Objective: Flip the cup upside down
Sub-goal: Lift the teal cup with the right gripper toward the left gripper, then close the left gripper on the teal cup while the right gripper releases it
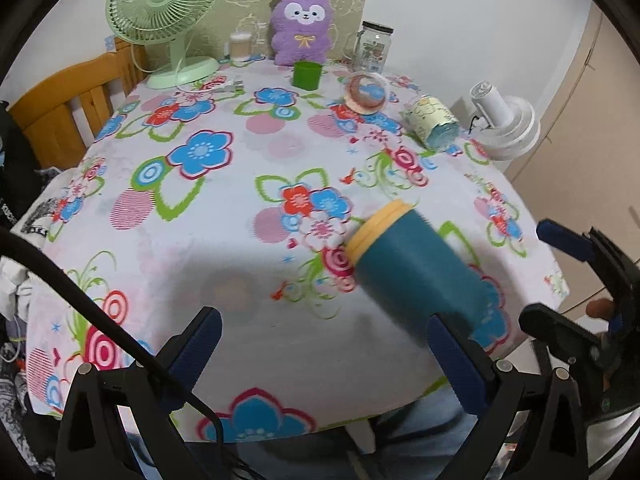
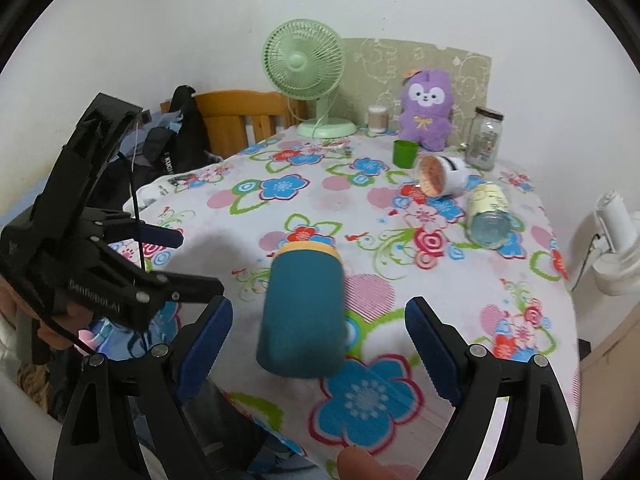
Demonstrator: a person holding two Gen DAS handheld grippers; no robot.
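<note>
- Left wrist view: left hand-held gripper (image 1: pixel 324 344) with blue-padded fingers (image 1: pixel 198 344) spread wide apart, nothing between them.
- Teal cup (image 1: pixel 420 268) with yellow rim, blurred, lying tilted on the table (image 1: pixel 224 240), rim pointing up-left, away from the gripper; base just ahead of the right-side finger, contact not discernible.
- Right hand-held gripper (image 1: pixel 568 280) at far right of frame, beside the cup, fingers apart.
- Far ahead, well apart from the gripper: green fan (image 1: pixel 168 20), purple plush toy (image 1: pixel 302 24), small green cup (image 1: pixel 307 75), glass jar (image 1: pixel 374 46) upright.
- Ahead to the right: two more containers lying on their sides; white fan (image 1: pixel 506 120) past the table edge.

- Right wrist view: right hand-held gripper (image 2: pixel 320 344) open wide, blue pads (image 2: pixel 434 352) on either side of the teal cup (image 2: pixel 302 312) but not closed on it; gaps visible on both sides.
- Cup between the fingers, yellow rim at far end, base nearest the camera, motion-blurred; resting or just above the floral cloth, cannot tell which.
- Left hand-held gripper (image 2: pixel 188 260) at left, fingers parted, empty.
- Fingertip (image 2: pixel 360 462) of a person at lower edge.
- Wooden chair (image 2: pixel 244 116) beyond the left gripper.
</note>
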